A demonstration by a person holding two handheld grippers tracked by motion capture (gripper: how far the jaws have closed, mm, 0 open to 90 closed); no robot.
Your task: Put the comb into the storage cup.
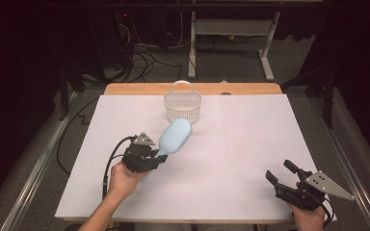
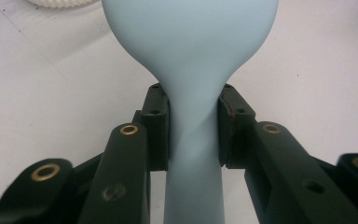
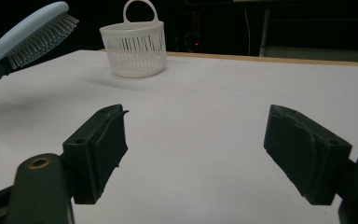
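Left gripper [image 1: 160,159] clamps brush [image 1: 176,135] by its handle, held above the table near basket [image 1: 182,106]. Right gripper [image 1: 283,176] wide open, idle. Likely next: carry brush over basket, lower in.

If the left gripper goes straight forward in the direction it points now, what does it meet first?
Probably the white basket: the left gripper, holding the blue hairbrush, points toward it, so the brush head would likely arrive first.
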